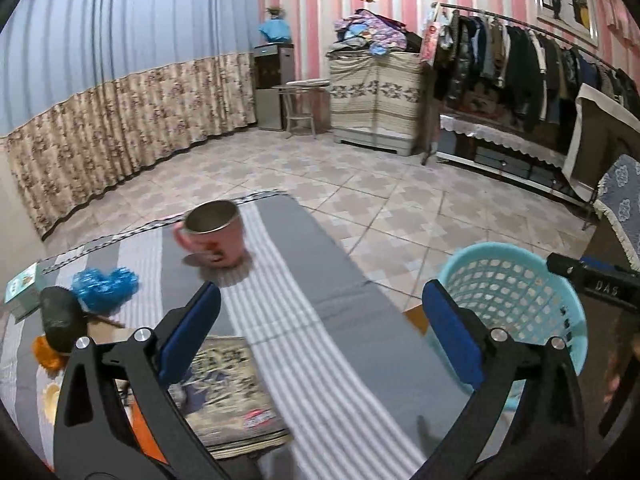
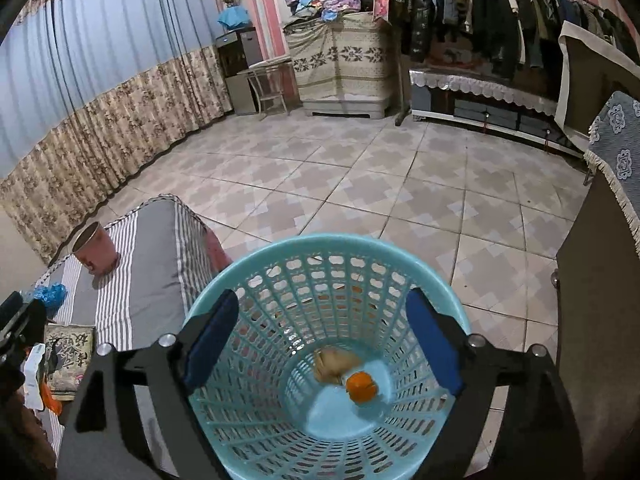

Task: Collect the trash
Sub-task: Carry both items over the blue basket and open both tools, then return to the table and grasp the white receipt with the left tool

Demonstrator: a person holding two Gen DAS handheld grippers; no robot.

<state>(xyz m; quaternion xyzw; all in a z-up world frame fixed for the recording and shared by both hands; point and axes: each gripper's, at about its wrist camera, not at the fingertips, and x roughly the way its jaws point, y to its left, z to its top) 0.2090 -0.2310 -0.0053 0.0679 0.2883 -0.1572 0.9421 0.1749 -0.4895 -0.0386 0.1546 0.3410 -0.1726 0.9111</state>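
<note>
Turquoise plastic lattice forms the trash basket (image 2: 320,320), which fills the lower middle of the right wrist view and stands on the tiled floor (image 2: 360,184) just beside the striped table edge. At its bottom lie an orange scrap (image 2: 361,387) and a pale crumpled piece (image 2: 332,364), touching each other. The right gripper (image 2: 320,340) hangs above the basket mouth, jaws spread wide and holding nothing.

In the left wrist view the left gripper (image 1: 324,328) is likewise spread apart and empty, over the grey striped cloth (image 1: 320,320). The basket (image 1: 516,292) sits at lower right there. A pink mug (image 1: 214,236) stands upright at centre left. Toward the lower left lie a blue crinkled wrapper (image 1: 106,284), a black mallet (image 1: 62,316), an orange scrap (image 1: 48,354), and a printed booklet (image 1: 228,392) under the left finger.
</note>
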